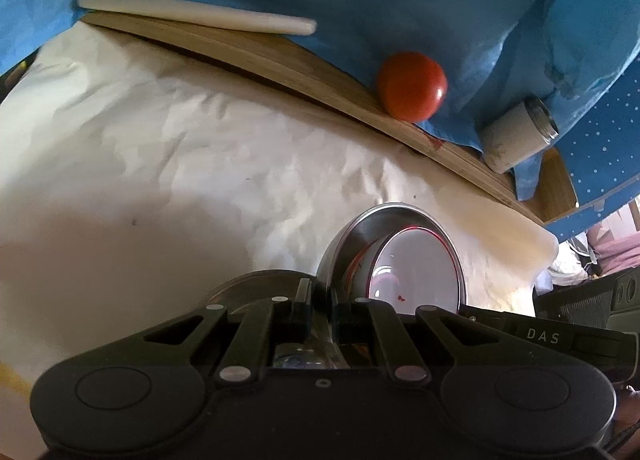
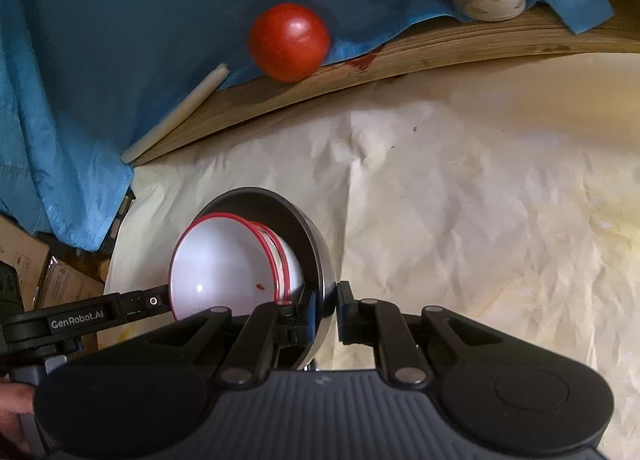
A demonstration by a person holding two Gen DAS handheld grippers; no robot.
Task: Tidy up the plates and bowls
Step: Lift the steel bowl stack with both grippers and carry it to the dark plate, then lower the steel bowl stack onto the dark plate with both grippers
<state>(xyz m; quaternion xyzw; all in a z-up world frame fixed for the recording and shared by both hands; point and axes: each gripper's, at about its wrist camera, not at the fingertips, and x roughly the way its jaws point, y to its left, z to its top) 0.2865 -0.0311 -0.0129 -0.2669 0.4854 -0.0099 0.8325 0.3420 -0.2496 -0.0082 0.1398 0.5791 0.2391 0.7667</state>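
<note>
From the left wrist, the left gripper (image 1: 321,300) pinches the rim of a steel bowl (image 1: 352,236) holding a red-rimmed white bowl (image 1: 416,268), above crumpled white paper (image 1: 200,148).

From the right wrist, the right gripper (image 2: 328,300) clamps the steel bowl's opposite rim; a tomato (image 2: 289,42) sits beyond on blue cloth (image 2: 120,20).

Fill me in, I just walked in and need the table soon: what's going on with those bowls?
A person is holding a steel bowl by its rim with two hand-held grippers, the left gripper and the right gripper, each shut on the rim from opposite sides. White bowls with red rims are nested inside it. The stack is tipped over the paper-covered table. A tomato sits on the wooden board behind.
</note>
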